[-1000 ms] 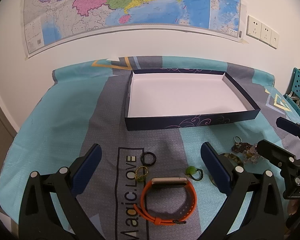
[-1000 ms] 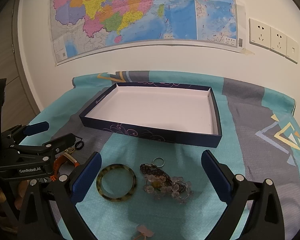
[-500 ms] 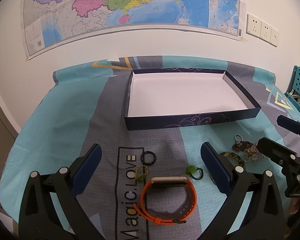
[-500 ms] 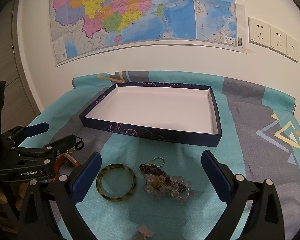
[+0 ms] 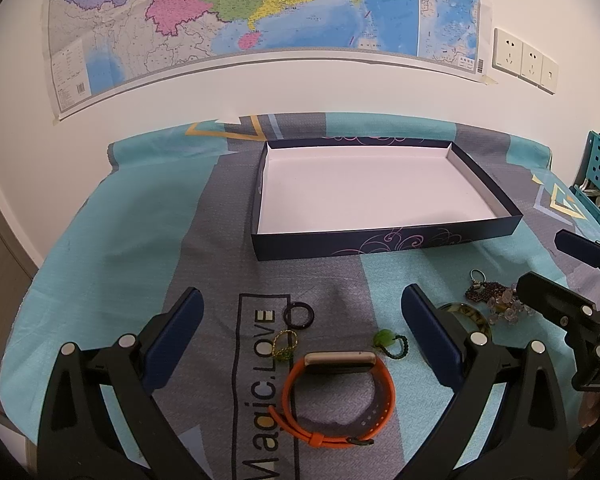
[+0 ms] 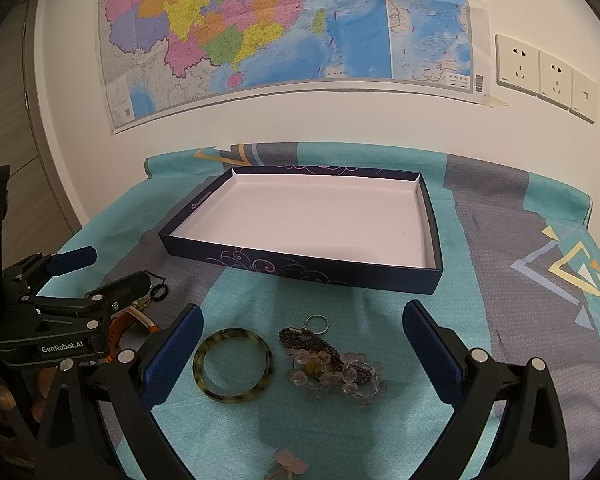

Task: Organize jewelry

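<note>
My left claw [image 5: 300, 336] hangs spread wide and empty, the orange watch [image 5: 336, 396] lying between its fingers toward 6 o'clock, band looped flat, face running 9 to 3. My right claw [image 6: 302, 344] is likewise spread and empty over the tortoiseshell bangle [image 6: 233, 365] at 7 o'clock and the bead cluster [image 6: 332, 364] dead centre. The empty box [image 5: 376, 236] sits at 12 o'clock on the tabletop, so the left is nearer the watch. Against a second ago, almost nothing differs; the right claw sits slightly further from the left.
</note>
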### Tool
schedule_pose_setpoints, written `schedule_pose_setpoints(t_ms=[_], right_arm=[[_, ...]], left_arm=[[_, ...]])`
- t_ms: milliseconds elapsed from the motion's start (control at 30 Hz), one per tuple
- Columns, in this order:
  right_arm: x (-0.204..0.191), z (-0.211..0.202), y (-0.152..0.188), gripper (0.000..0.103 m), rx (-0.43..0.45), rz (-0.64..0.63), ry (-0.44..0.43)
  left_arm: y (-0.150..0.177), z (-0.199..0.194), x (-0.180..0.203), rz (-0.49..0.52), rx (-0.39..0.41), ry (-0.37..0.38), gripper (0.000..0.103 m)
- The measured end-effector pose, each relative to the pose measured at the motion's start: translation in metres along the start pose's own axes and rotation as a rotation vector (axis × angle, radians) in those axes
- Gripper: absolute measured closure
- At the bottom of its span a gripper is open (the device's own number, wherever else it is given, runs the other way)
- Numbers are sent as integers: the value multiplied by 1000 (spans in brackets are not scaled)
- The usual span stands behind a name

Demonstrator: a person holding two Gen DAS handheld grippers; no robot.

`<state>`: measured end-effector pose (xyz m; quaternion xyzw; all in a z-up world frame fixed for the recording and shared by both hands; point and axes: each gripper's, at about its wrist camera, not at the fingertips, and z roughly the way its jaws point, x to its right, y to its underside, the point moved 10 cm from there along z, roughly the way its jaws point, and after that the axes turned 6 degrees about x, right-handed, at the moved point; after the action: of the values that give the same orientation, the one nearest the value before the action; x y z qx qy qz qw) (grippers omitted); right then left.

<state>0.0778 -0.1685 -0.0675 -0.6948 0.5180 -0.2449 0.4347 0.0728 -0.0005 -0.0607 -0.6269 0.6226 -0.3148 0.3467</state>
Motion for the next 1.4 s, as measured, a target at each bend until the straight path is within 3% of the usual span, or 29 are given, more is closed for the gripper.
schedule_pose_setpoints(t_ms=[1400], right_arm=[[-1,0,1,7,3,5,-2]], left_arm=[[2,-3,-1,5,-1,-2,6]])
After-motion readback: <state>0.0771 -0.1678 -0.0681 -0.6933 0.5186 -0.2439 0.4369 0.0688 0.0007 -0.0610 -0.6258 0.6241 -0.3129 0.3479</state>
